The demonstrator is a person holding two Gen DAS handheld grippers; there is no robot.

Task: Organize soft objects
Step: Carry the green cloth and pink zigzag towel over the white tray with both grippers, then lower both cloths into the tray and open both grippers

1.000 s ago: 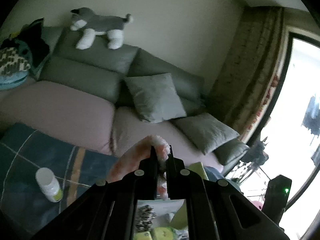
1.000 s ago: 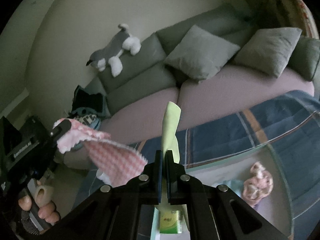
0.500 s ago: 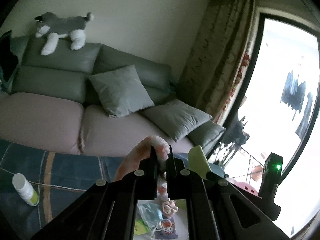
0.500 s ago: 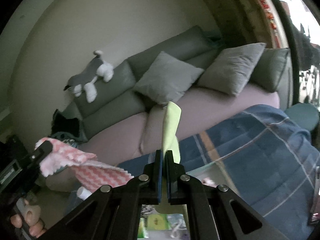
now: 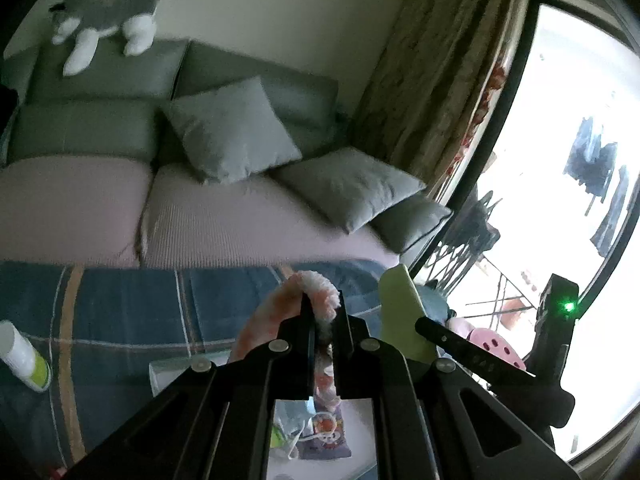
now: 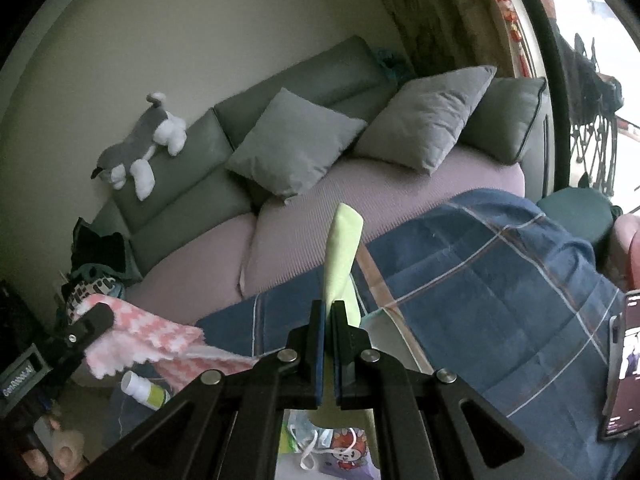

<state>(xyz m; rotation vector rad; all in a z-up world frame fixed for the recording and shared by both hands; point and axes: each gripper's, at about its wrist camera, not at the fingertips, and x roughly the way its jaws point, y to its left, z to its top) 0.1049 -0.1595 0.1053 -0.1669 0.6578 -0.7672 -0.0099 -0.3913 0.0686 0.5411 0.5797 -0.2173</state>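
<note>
Pink and white, the fluffy cloth (image 5: 320,300) sits pinched in the left tongs (image 5: 323,320), its edge curling over the tips; in the right wrist view it hangs as a checked sheet (image 6: 156,340) from those tongs (image 6: 90,320), held up above the blanket. A pale green cloth (image 6: 342,252) is clamped in the right tongs (image 6: 328,316) and sticks up beyond the tips; in the left wrist view it shows just right of the pink one (image 5: 400,312). Both cloths are in the air over a blue plaid blanket (image 6: 500,280) in front of a sofa (image 5: 248,220). Three grey cushions (image 6: 296,144) lean on the sofa, and a grey and white plush dog (image 5: 108,20) lies along its backrest. A white bottle (image 5: 22,356) with a green band lies on the blanket at the left. Below the tongs lies a small printed bag (image 6: 340,452). A phone (image 6: 622,368) lies at the right edge.
</note>
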